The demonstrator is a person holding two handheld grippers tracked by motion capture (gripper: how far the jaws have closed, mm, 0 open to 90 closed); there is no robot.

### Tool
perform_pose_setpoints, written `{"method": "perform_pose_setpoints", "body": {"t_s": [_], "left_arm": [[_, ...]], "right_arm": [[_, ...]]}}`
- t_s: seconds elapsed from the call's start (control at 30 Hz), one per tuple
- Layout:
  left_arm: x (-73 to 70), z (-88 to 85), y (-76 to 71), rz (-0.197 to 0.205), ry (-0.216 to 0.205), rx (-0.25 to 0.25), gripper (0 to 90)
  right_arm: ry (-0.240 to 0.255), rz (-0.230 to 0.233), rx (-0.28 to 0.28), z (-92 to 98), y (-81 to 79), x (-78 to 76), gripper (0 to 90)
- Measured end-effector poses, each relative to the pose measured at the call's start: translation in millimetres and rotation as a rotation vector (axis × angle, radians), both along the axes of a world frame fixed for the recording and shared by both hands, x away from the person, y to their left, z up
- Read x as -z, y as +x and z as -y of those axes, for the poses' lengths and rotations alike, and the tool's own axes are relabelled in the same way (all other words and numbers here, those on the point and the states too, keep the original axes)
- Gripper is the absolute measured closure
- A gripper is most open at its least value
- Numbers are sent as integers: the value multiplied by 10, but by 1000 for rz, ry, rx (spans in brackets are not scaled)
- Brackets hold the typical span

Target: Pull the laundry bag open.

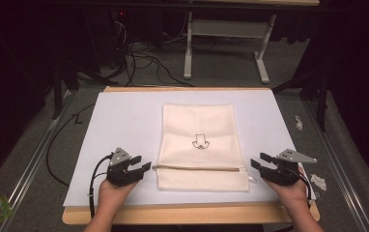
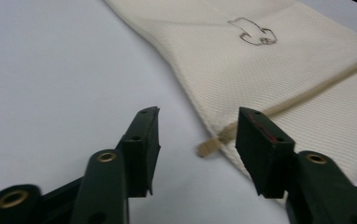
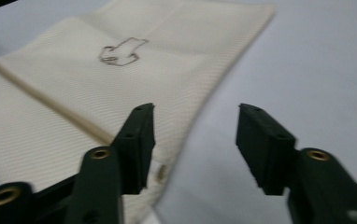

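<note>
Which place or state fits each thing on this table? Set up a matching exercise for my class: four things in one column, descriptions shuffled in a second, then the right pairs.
Things
1. cream fabric pouch
2. left gripper
3. small line drawing
4. zip

Descriptions
A. sits near the middle of the cloth
B. lies flat on the white sheet
C. open, nothing between its jaws, beside the pouch's left edge
D. runs across the pouch near the edge closest to the person

Pairs: 1-B, 2-C, 3-A, 4-D
</note>
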State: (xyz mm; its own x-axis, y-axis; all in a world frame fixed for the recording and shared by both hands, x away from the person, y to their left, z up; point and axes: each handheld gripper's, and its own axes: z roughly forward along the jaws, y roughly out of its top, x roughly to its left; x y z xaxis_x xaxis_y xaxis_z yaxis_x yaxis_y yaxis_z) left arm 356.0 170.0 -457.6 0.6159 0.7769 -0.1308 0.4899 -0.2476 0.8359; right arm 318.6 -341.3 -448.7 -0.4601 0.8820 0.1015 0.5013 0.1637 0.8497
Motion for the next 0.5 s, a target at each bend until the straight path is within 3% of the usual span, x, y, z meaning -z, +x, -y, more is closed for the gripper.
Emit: {"method": "perform_pose_setpoints", "body": {"t_s": [0.03, 0.07, 0.13, 0.3, 0.5], "left_arm": [[0, -39, 1, 23, 16, -20, 443], [-2, -131, 6, 59, 63, -73, 415], [-5, -254, 21, 79, 97, -128, 312], [-38, -428, 14, 83, 65, -178, 203], [-62, -405, 24, 84, 73, -183, 131]], "right_arm": [[-5, 8, 34, 65, 6, -4, 396], [-15, 14, 53, 106, 5, -8, 357], [-47, 37, 92, 236, 1, -33, 251], [-53, 58, 141, 318, -30, -73, 182], [-86, 54, 106, 207, -18, -52, 186]]}}
